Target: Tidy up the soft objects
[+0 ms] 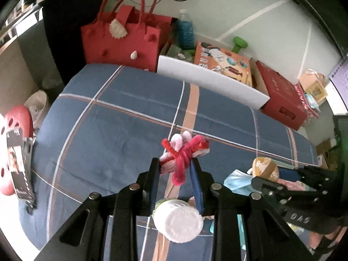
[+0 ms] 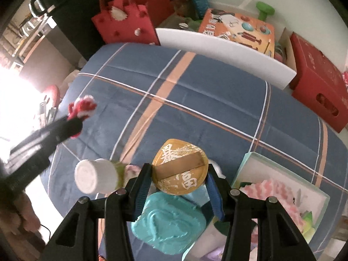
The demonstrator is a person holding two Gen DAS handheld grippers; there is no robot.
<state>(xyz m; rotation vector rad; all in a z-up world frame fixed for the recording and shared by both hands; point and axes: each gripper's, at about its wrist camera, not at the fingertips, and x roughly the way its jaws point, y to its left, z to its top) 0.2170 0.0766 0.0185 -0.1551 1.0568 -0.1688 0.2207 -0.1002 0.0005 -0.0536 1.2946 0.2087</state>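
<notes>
Grips: left gripper (image 1: 175,164) is clenched on a pipe-cleaner flower (image 1: 183,154), red and pink; right gripper (image 2: 179,175) is clenched on a gold plush ingot (image 2: 179,167) with white characters.
Flower position: centre of the left wrist view, at the fingertips, lifted clear of the blue plaid bedspread (image 1: 121,117); its tangle sticks out past the tips toward the upper right of the frame.
Ingot position: lower centre of the right wrist view, squeezed across its width, the brown band running level between the pads.
Key relation: red felt bag (image 1: 124,37) stands at the far bed edge, upper left of the left wrist view, well apart from both grips. My judgement is that the left hand is nearer it, since the bag sits further left in both views.
Destination: not shown for certain; the bag is only my guess.
Counts: two grippers, both loaded; one flower; one ingot; one white-capped bottle (image 2: 95,176) lying under the hands; one teal pillow-like item (image 2: 171,221); one framed picture (image 2: 280,187); one white board (image 1: 215,84).
</notes>
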